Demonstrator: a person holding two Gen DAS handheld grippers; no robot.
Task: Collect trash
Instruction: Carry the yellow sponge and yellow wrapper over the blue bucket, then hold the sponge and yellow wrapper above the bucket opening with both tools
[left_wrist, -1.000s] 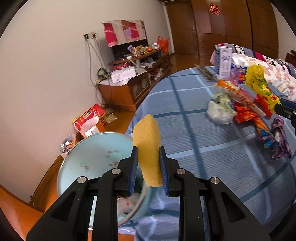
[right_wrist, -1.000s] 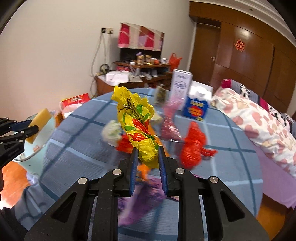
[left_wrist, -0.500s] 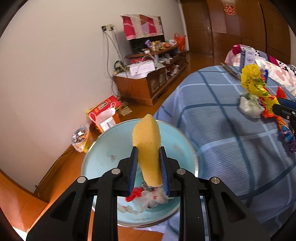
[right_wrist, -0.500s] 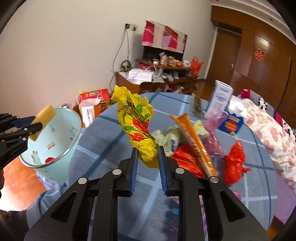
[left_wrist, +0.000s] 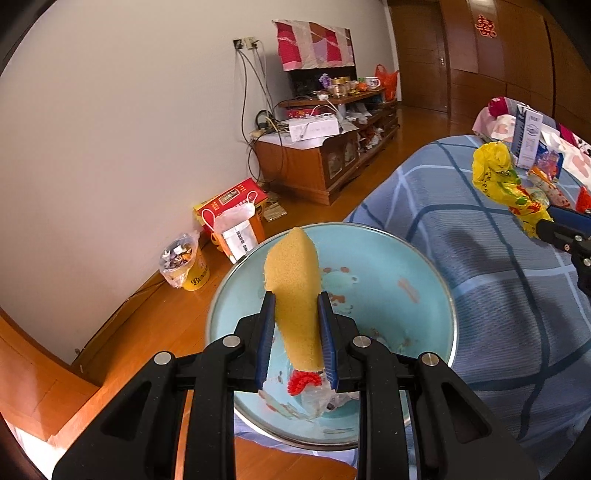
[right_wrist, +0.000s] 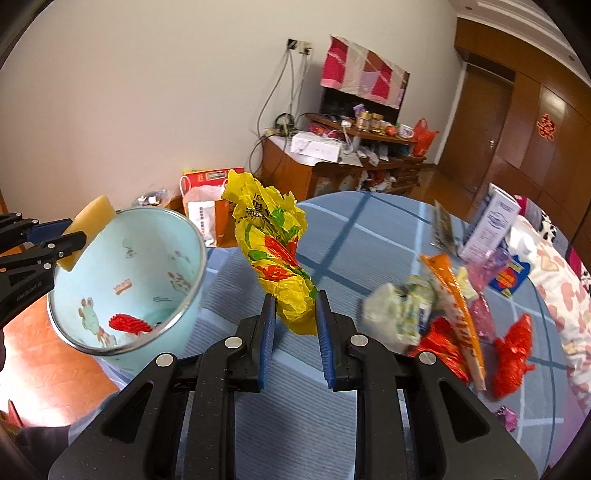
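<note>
The crumpled yellow wrapper (right_wrist: 277, 254), long axis upright, is clamped in the right gripper (right_wrist: 294, 343), with the pale blue enamel basin (right_wrist: 129, 284) down to its left, nearer the left gripper (left_wrist: 296, 345) pinching a yellow sponge (left_wrist: 295, 295).

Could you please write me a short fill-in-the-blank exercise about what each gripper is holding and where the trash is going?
1. The left gripper is shut on a yellow ____.
2. The right gripper is shut on a crumpled ____ wrapper.
3. A red scrap already lies inside the light blue ____.

Missing words: sponge; yellow; bowl
</note>
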